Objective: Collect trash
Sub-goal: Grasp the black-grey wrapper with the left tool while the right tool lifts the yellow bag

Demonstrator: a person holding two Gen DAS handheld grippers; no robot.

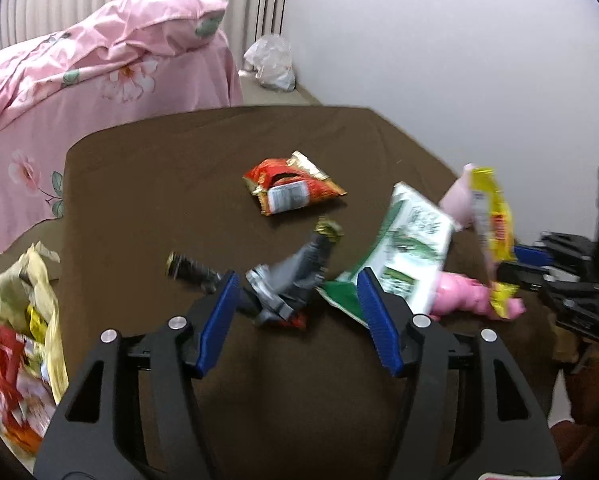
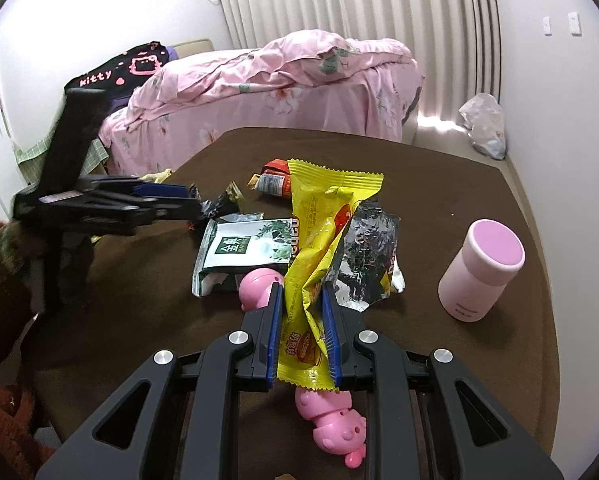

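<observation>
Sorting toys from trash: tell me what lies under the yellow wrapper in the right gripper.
Under the yellow wrapper, shut in the right gripper, lies a pink pig toy on the brown table. Its middle is covered; only both ends show.

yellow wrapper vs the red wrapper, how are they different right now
The yellow wrapper is clamped in the right claw and lifted, standing up crumpled; the red wrapper lies flat and untouched on the brown table. The yellow one is long and narrow, the red one squat. Both are torn-open snack packets.
</observation>
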